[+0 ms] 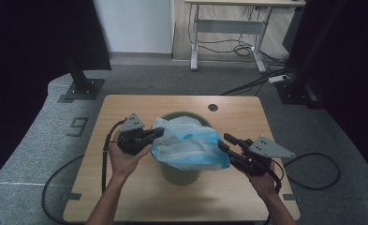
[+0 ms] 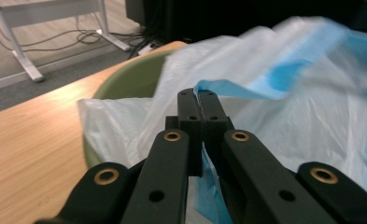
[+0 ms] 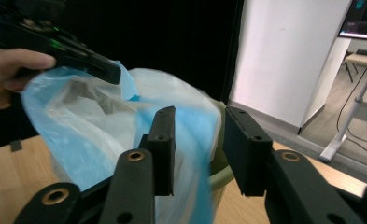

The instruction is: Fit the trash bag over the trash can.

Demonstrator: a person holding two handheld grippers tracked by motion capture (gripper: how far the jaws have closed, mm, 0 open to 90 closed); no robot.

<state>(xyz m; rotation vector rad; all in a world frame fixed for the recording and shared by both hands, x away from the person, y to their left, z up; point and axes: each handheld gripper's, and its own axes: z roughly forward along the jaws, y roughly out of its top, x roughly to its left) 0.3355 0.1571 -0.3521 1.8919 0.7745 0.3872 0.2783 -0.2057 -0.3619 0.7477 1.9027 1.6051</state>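
A thin blue and white plastic bag [image 1: 188,145] is draped over a green bin [image 1: 180,172] standing mid-table [image 1: 125,197]. At its left edge, the left gripper [image 1: 157,134] is clamped tight on a fold of the bag's rim. At the right edge, the right gripper [image 1: 224,142] has its jaws parted, not pressing on the bag just beside them.

blue-white plastic bag [image 1: 191,145] draped over green bin [image 1: 179,172], mouth pulled open.
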